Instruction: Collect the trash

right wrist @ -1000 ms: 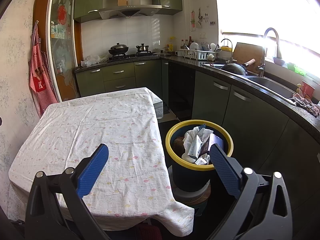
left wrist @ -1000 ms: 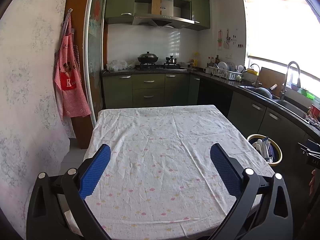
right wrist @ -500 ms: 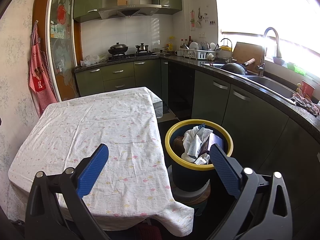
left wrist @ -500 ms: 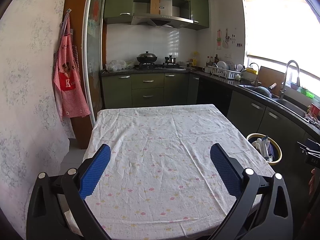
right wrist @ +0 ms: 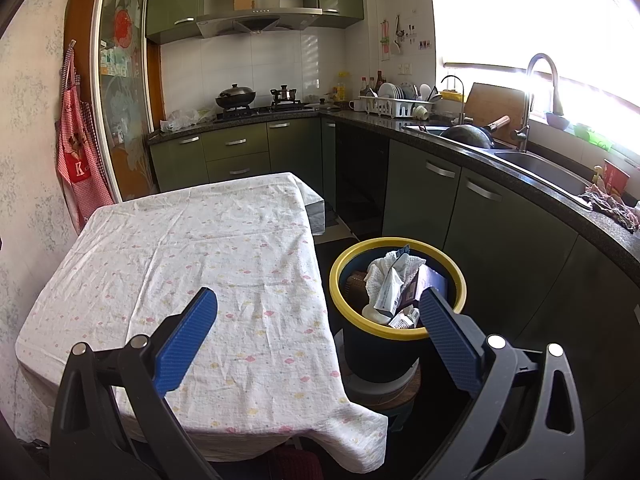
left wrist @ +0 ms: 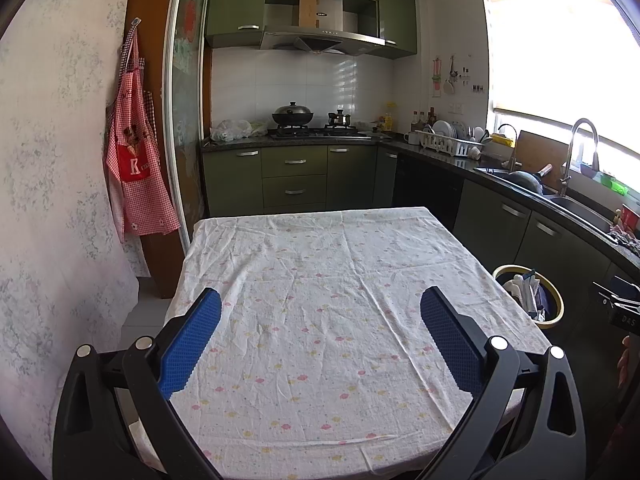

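In the left wrist view the bin (left wrist: 554,312) by the table (left wrist: 320,280) is half hidden behind the cloth's edge, its contents too small to tell. In the right wrist view the right tongs (right wrist: 318,300) cover the bin's near rim, and the trash (right wrist: 394,284) inside is a jumble with unreadable print. The window (right wrist: 540,12) is blown out white.

The bench (right wrist: 192,248) stands mid-room, its cloth (left wrist: 320,300) over it. The bin (right wrist: 398,292) sits on the floor just right of the bench, trash (right wrist: 394,284) in it (heaped to the rim). The counter (right wrist: 520,168) runs along the right, with the stove (left wrist: 312,132) far behind and an apron (left wrist: 136,160) hanging far left.
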{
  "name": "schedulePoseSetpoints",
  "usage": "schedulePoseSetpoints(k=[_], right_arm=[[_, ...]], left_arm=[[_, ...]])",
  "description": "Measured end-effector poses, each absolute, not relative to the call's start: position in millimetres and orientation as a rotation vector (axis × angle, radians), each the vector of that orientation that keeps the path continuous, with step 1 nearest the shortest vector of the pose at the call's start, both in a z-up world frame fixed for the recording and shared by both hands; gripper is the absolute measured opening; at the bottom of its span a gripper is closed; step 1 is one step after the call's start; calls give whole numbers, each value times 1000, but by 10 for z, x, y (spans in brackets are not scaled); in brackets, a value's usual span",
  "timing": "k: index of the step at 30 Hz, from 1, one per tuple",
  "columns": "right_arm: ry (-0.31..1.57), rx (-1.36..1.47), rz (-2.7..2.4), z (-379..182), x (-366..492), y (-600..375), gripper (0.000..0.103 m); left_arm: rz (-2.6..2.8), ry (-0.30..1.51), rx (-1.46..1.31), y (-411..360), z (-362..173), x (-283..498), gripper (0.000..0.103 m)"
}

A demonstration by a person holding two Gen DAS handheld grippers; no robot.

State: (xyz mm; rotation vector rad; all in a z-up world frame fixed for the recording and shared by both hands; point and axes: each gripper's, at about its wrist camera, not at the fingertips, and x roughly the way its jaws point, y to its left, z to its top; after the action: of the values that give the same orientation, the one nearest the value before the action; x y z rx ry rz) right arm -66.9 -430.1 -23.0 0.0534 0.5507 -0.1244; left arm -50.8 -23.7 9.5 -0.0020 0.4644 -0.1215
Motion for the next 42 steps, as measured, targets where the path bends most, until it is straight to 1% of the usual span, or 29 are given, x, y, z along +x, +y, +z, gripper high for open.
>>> schedulePoseSetpoints(k=[42], right_arm=[[559,56,-127,-300,-637,-4323,96]], left_arm=[[-187,494,-16,-240,40,-420,98]])
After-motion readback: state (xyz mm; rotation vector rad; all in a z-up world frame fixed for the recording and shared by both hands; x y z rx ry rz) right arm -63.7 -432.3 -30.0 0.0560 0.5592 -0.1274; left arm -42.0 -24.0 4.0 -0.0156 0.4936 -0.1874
